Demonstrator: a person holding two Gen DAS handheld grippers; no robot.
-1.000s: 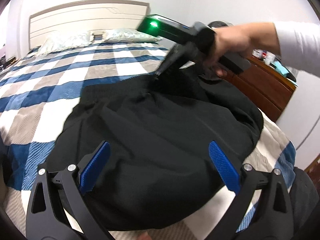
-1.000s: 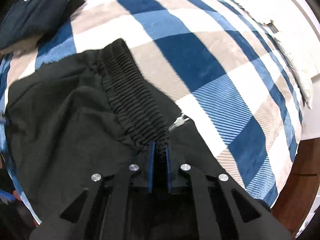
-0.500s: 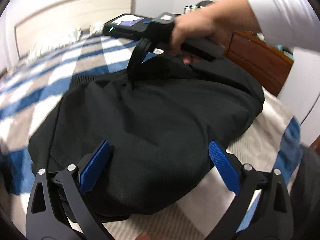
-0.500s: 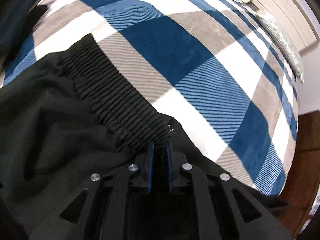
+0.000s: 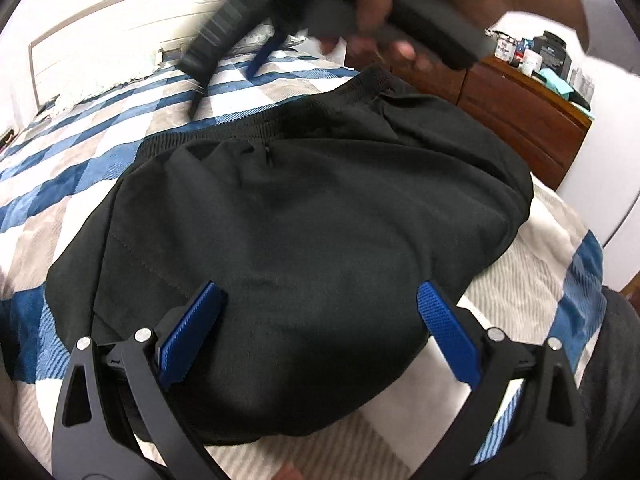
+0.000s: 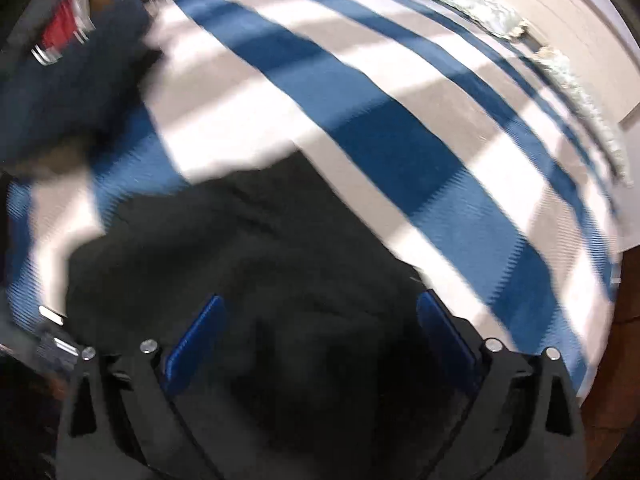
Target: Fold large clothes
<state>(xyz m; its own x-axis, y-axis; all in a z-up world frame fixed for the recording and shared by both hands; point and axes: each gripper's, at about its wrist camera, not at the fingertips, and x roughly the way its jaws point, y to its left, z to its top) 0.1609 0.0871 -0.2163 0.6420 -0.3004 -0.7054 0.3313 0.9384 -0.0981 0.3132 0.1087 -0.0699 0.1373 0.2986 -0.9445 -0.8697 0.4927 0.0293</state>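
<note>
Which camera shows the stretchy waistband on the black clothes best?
The left wrist view. There the ribbed waistband runs sharp and unobstructed along the far edge of the black garment on the checked bedspread. The right wrist view is motion-blurred: the garment is a dark mass and no ribbing can be made out.

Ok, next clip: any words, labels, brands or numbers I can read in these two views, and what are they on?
None can be read.
Bottles and jars on the wooden dresser: they carry labels, but the print is too small and blurred.
Black garment on the checked bedspread: no tag or print shows.
Left gripper and right gripper: no markings show.
Right wrist view: motion-blurred throughout.
</note>
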